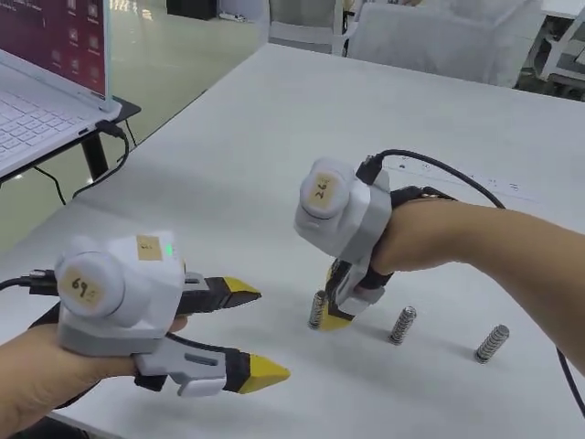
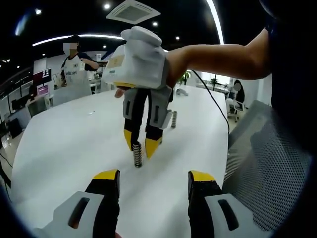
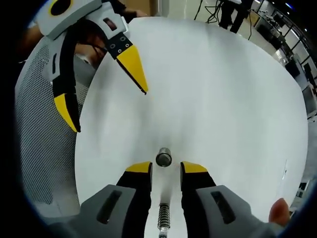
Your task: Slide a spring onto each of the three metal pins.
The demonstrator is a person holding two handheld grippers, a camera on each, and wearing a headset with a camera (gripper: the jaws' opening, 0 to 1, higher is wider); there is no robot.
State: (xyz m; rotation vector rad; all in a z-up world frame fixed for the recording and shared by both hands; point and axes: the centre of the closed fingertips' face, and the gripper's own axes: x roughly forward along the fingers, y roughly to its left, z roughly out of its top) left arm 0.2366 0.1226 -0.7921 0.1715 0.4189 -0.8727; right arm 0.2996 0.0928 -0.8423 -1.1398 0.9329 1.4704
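Observation:
Three small metal springs stand upright on the white table (image 1: pixel 274 137): one (image 1: pixel 317 309) under my right gripper, one (image 1: pixel 402 325) beside it and one (image 1: pixel 492 343) further right. My right gripper (image 1: pixel 334 315) points straight down, jaws slightly open, with its yellow tips on either side of the first spring (image 2: pixel 137 154) without clearly touching it. From above, that spring's round top (image 3: pixel 163 158) sits just ahead of the right gripper (image 3: pixel 166 167). My left gripper (image 1: pixel 256 331) hovers open and holds nothing at the near left, aimed at the right gripper (image 2: pixel 141 141).
An open laptop (image 1: pixel 46 82) sits on a side stand at the far left, its cable hanging down. A black cable (image 1: pixel 439 169) runs from the right gripper across the table. A mesh chair (image 2: pixel 267 158) stands by the table edge. People stand in the background (image 2: pixel 74 64).

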